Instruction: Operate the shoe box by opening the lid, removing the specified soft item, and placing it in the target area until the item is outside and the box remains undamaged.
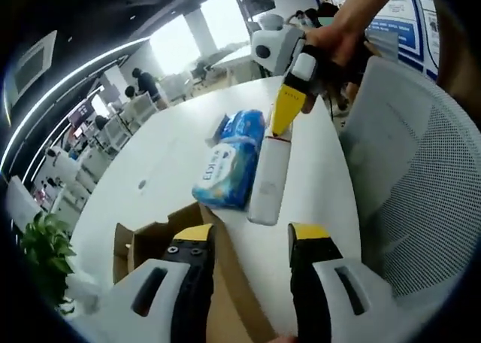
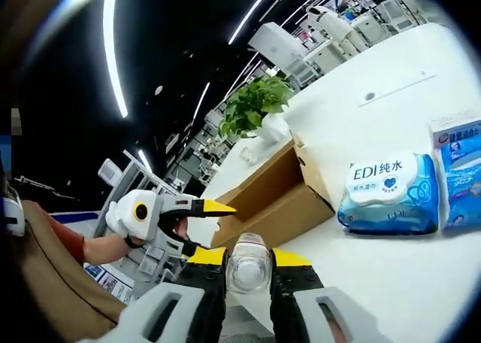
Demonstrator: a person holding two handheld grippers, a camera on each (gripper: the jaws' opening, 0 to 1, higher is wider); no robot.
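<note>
The cardboard shoe box (image 1: 161, 241) sits open on the white surface (image 1: 173, 151), its flaps up, at about 7 o'clock in the left gripper view, just above the left tool (image 1: 250, 241), whose yellow-tipped jaws stand apart with nothing between them. In the right gripper view the same box (image 2: 274, 196) lies near the centre, flaps raised, with the left tool (image 2: 218, 206) at 9 o'clock beside it, held by a hand (image 2: 101, 247).

The right tool (image 2: 249, 264) is clamped on a clear plastic bottle (image 2: 249, 264), seen end-on between its jaws. In the left gripper view that bottle (image 1: 267, 179) looks like a long white cylinder lying on the surface, gripped at its far end by the right tool (image 1: 284, 113) in a hand (image 1: 342, 34) at 1 o'clock.

Just beside the bottle, at its 9 o'clock side, lies a blue wet-wipe pack (image 1: 225, 174), with a second blue pack (image 1: 244, 123) touching it beyond. In the right gripper view the wipe pack (image 2: 391, 192) sits at 3 o'clock, the other pack (image 2: 460, 162) at its edge.

A potted plant (image 2: 255, 102) stands past the box; a mesh chair (image 1: 417, 170) is at 3 o'clock
</note>
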